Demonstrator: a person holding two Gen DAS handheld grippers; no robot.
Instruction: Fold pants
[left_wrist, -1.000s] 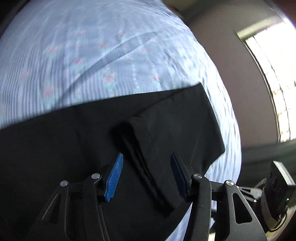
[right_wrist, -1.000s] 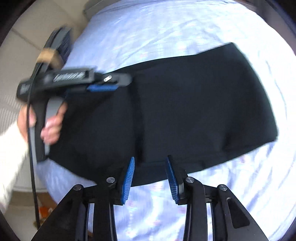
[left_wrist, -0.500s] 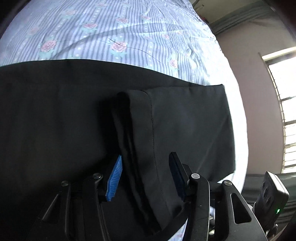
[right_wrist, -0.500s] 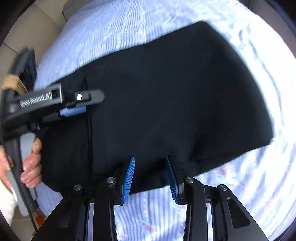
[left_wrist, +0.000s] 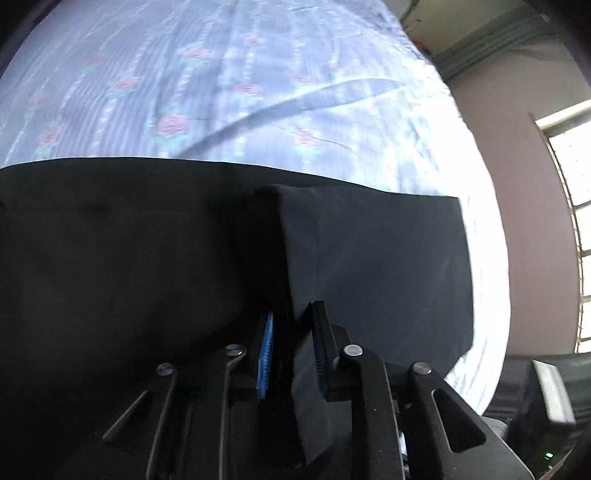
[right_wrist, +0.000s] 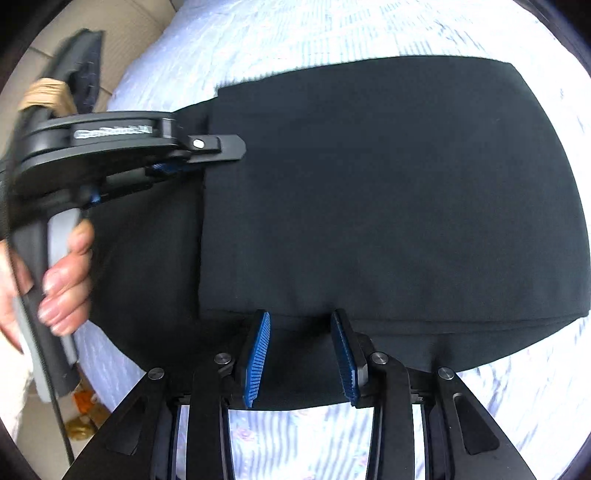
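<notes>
1. Right, the black pants (right_wrist: 369, 192) lie partly folded across the bed (left_wrist: 221, 81), its sheet pale blue, striped, dotted with pink roses and creased by one long wrinkle.
2. Beyond the mattress edge stand a plain wall and a bright barred window (left_wrist: 572, 229); nothing lies on top of the cloth but the tools themselves.
3. The left gripper (left_wrist: 291, 350) has just been closing, and its blue ribbed pads now pinch a thick folded edge of the pants (left_wrist: 369, 266), the layers bunched upright between them.
4. The right gripper (right_wrist: 301, 354) hovers at the near hem, jaws narrowly apart, cloth under them but no pinch.
5. In the right wrist view, the person's hand (right_wrist: 62, 280) grips the left tool's grey handle beside the fabric, which is matte, smooth and stitched along a straight seam.
</notes>
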